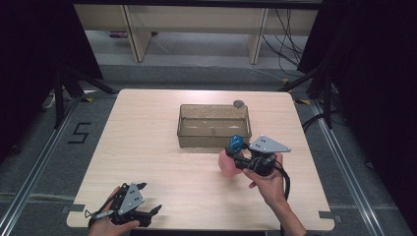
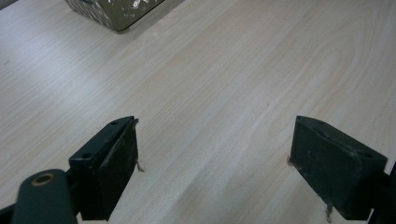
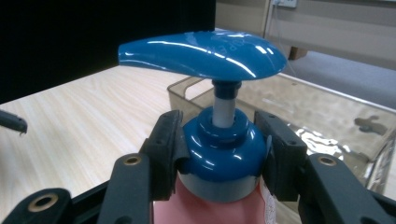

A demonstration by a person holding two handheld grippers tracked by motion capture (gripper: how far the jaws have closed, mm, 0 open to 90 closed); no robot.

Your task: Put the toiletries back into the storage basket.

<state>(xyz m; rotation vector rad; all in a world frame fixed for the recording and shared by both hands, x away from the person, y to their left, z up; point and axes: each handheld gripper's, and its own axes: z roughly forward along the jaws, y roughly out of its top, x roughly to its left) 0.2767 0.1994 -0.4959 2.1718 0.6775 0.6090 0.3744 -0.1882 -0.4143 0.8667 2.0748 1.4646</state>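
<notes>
Table (image 1: 147,162): pale wood top, carrying everything below.
Bin (image 1: 214,126): clear brownish plastic box, toward twelve o'clock from the table's middle, open on top; a small dark round thing sits at its far right corner, too small to name.
Bottle (image 1: 227,163): pink pump bottle with a blue pump head (image 3: 201,52) and blue collar (image 3: 223,148); at about four o'clock from the table's middle, just at six o'clock of the bin's near wall, seemingly lifted off the wood.
Right gripper (image 1: 241,160): jaws pinching the bottle at the blue collar, one pad on each side, just under the pump stem.
Left gripper (image 1: 134,202): at seven o'clock near the table's front edge, jaws spread wide over bare wood, holding nothing.
Handling: bottle likely stiff plastic, smooth and glossy, so slippery; weight depends on the fill, which cannot be read.
Where to hold: the collar is a sound spot, its shoulder stops a downward slip; the pump head would depress, and the body below may swing.
</notes>
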